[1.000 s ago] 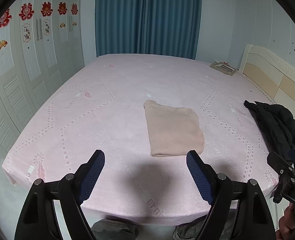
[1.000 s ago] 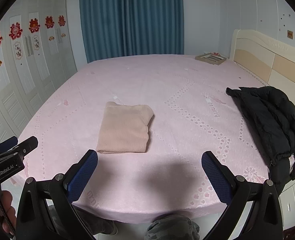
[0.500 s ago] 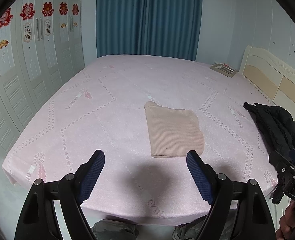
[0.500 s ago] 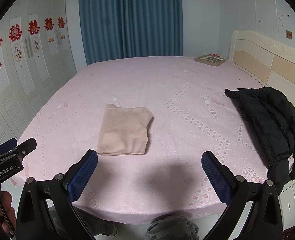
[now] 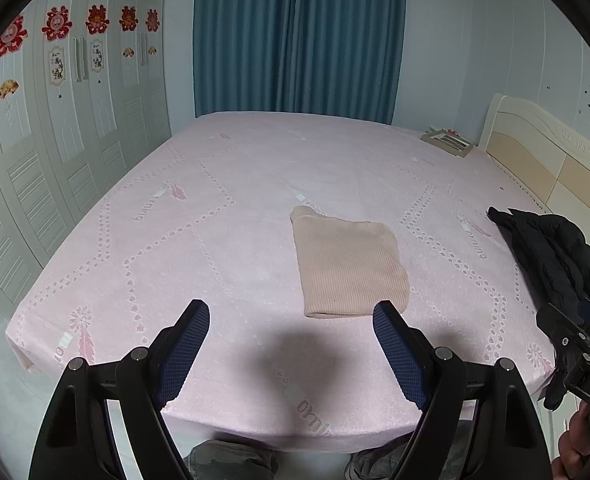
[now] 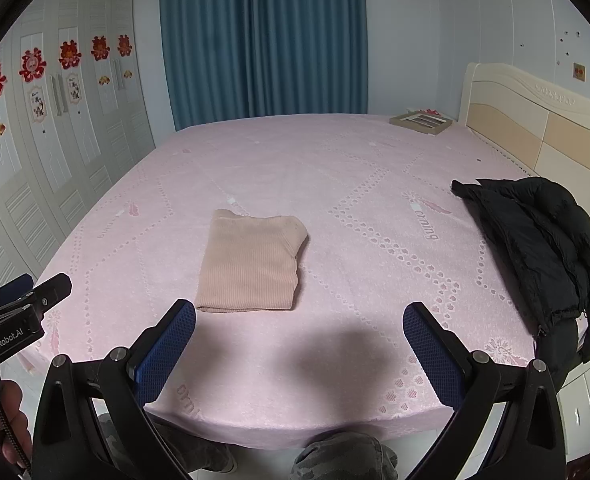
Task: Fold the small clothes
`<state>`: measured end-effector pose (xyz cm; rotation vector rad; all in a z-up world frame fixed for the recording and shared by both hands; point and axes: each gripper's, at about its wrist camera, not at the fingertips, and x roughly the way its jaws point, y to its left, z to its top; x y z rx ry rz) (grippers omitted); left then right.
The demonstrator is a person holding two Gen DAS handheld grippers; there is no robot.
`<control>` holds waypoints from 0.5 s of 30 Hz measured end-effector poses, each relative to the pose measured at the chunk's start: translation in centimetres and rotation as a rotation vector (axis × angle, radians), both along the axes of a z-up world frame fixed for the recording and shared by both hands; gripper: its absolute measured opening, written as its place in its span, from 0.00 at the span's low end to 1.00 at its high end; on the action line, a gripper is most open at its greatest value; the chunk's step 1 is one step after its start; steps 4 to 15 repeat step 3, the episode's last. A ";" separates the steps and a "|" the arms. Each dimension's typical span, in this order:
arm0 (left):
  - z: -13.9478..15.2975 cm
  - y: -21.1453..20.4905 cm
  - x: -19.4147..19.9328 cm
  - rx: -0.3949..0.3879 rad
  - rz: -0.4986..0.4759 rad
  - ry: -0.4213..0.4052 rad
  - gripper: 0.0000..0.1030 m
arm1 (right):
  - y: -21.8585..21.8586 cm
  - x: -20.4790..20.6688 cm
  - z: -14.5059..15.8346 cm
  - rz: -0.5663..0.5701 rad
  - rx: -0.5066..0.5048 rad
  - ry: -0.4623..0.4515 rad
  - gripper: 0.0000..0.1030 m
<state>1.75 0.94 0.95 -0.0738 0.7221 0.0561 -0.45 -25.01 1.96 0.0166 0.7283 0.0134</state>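
A beige ribbed knit garment (image 5: 349,266) lies folded into a neat rectangle on the pink bed (image 5: 215,208); it also shows in the right wrist view (image 6: 251,262). My left gripper (image 5: 291,320) is open and empty, held back over the bed's near edge, with the garment just beyond its right finger. My right gripper (image 6: 299,322) is open and empty, also near the front edge, with the garment just beyond its left finger. Neither gripper touches the garment.
A black puffer jacket (image 6: 543,248) lies at the bed's right edge, also in the left wrist view (image 5: 555,256). A flat box (image 6: 421,122) sits at the far right corner by the headboard (image 6: 535,120). White wardrobes (image 5: 55,140) line the left; blue curtains (image 5: 295,40) hang behind.
Both grippers have drawn back and risen slightly from the bed; the garment looks a little farther off. Nothing on the bed has moved.
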 end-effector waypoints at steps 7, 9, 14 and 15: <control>0.0 0.1 0.2 -0.004 0.002 0.001 0.81 | 0.0 0.0 0.0 0.001 0.001 -0.002 0.99; 0.0 0.1 0.2 -0.004 0.002 0.001 0.81 | 0.0 0.0 0.0 0.001 0.001 -0.002 0.99; 0.0 0.1 0.2 -0.004 0.002 0.001 0.81 | 0.0 0.0 0.0 0.001 0.001 -0.002 0.99; 0.0 0.1 0.2 -0.004 0.002 0.001 0.81 | 0.0 0.0 0.0 0.001 0.001 -0.002 0.99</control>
